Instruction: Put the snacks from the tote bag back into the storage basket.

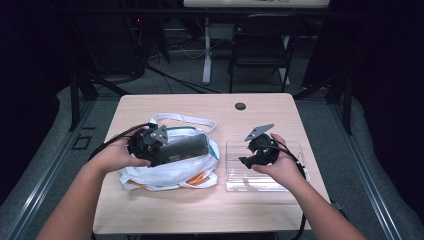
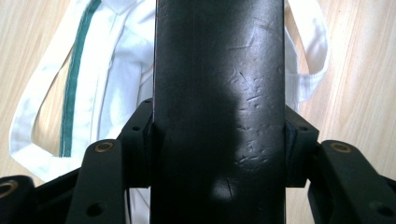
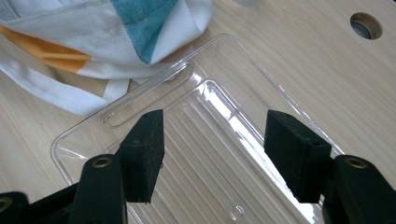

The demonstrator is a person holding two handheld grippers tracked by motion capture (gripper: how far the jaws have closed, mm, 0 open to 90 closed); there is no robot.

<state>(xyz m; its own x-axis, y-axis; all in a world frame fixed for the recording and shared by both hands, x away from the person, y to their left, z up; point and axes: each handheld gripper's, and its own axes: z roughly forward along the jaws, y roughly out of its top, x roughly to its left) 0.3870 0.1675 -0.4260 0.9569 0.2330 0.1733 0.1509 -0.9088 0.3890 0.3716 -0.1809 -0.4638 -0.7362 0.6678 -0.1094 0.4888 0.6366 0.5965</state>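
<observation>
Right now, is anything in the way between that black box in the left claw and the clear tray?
Nothing visible blocks it. The left gripper holds the black box over the white bag; bare table lies between it and the clear tray, where the open right gripper hovers.

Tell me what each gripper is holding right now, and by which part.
The left gripper clamps a black box across its two long sides, above the white bag. The right gripper holds nothing, its jaws open over the clear tray.
</observation>
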